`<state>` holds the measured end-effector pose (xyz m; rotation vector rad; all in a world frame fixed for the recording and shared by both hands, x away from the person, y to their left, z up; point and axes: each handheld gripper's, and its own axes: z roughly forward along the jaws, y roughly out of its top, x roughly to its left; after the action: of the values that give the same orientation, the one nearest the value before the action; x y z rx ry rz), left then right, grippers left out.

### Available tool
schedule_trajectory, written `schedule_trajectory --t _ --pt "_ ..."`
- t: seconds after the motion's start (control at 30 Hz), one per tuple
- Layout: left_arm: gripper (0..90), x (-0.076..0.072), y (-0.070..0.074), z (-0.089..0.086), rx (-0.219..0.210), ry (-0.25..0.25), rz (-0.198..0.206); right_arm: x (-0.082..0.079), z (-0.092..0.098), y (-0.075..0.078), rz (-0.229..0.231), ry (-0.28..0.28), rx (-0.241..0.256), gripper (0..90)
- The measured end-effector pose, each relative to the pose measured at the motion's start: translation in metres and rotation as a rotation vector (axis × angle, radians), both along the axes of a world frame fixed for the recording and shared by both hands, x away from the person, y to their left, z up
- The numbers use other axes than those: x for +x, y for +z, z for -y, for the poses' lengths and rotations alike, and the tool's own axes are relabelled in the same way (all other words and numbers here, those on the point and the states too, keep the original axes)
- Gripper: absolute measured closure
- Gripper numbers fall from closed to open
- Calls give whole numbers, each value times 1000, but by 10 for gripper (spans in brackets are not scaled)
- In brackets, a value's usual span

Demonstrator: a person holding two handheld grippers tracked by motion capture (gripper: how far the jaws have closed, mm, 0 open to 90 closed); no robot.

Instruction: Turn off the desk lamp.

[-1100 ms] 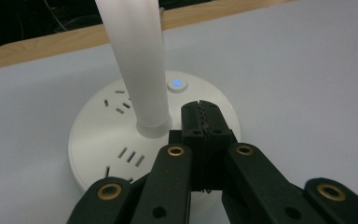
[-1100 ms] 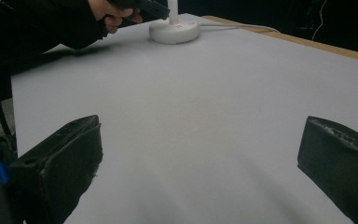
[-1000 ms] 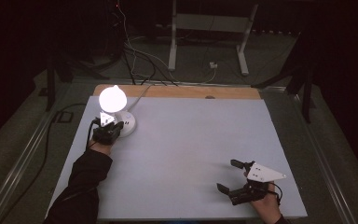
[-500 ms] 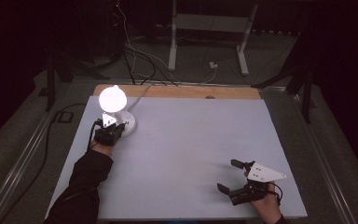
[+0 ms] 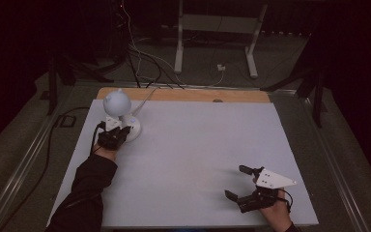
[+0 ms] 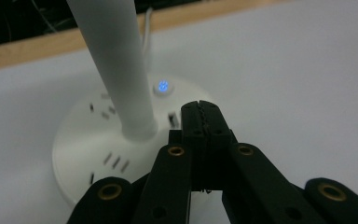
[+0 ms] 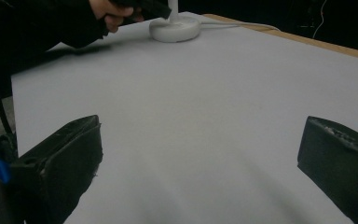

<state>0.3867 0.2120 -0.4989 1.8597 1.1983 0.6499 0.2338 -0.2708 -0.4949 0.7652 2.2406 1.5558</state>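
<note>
A white desk lamp with a round globe head stands at the far left of the white table; its globe is unlit. In the left gripper view its stem rises from a round base that carries a glowing blue button. My left gripper is shut, and its tips rest on the base just in front of that button. Low over the near right of the table, my right gripper is open with nothing between its jaws. The lamp base shows far off.
A wooden strip runs along the table's far edge, and the lamp's white cable trails over it. Cables and a stand's legs lie on the floor behind. The room is dim.
The lamp's globe was glowing brightly before and is now dark, so the whole scene has dimmed. Neither gripper has visibly shifted.
</note>
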Motion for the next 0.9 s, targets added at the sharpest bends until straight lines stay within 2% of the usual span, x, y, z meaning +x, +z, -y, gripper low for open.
schedule_trajectory --t 0.03,0.13,0.27,0.37,0.4,0.5,0.77,0.9 --pt "900 -1 4 0 -19 -3 7 0 0 0 0 0 0 0" --pt "878 -6 11 1 -15 -12 13 0 0 0 -1 1 -1 0" --pt "841 -10 18 -1 -38 -23 -1 0 0 0 3 1 0 0" --pt "753 -13 24 -4 -61 -30 -8 0 1 0 5 -1 1 0" --pt "753 -15 26 -5 -76 -34 -8 0 1 0 5 -1 1 0" --pt "620 -19 32 -7 -108 -33 -13 0 1 0 -1 -2 -1 0" --pt "429 -31 45 -4 -117 -84 -13 0 1 0 2 -4 1 0" --pt "292 -37 49 -3 -129 -99 -26 0 1 0 -1 -5 -1 0"
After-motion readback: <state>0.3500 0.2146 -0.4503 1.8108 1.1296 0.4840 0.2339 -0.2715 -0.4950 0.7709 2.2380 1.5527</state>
